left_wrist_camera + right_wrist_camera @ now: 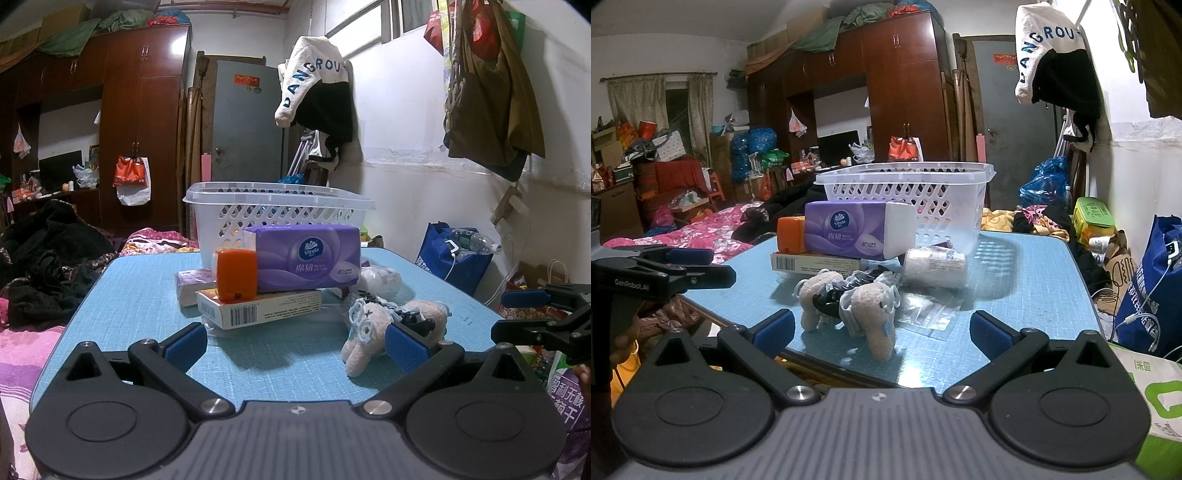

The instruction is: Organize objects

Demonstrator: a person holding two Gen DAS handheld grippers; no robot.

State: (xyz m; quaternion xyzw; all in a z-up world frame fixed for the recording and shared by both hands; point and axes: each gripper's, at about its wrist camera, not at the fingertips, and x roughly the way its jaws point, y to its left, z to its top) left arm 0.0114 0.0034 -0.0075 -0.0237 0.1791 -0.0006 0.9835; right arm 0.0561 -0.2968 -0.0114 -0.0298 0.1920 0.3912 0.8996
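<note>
Standing behind the tissue pack, the white basket hides its contents.

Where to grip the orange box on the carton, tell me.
Grip the orange box across its two flat side faces, near mid-height, coming from the front with the open left gripper. It stands upright on the carton, tight against the purple tissue pack, so avoid a side approach.

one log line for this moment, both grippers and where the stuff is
left gripper: open, empty | right gripper: open, empty | plush toy, tissue pack: on table | basket: behind pile
</note>
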